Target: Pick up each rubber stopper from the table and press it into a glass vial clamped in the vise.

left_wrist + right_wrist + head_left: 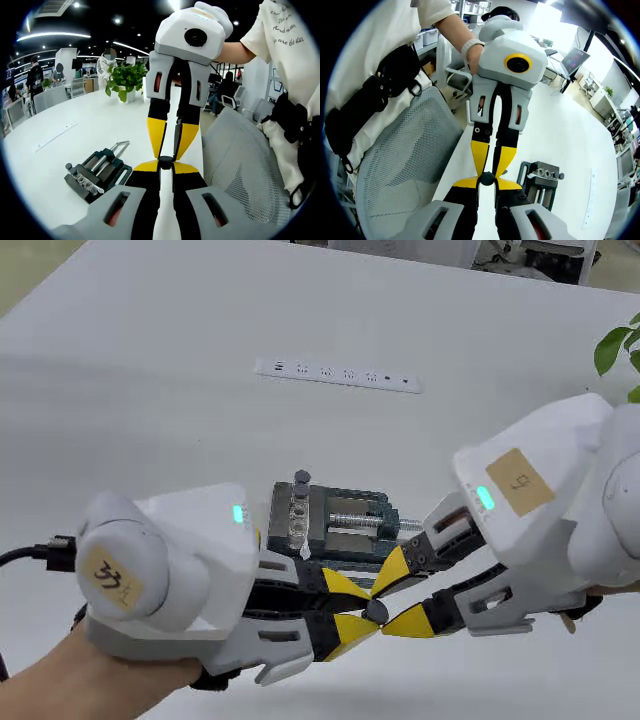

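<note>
Left tool point(365, 611) and right tool point(386, 602) are white, yellow-black tipped.

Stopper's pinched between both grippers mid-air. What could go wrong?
1. The rubber stopper is held only at the tips of the left gripper and right gripper. A mistimed release likely drops it near the edge of the table.
2. The vials in the vise are narrow, so a tilted stopper may jam.

vise point(330, 525): on table point(150, 370) | power strip point(338, 374): behind vise | stopper point(376, 611): between left tool point(362, 609), right tool point(389, 605)
</note>
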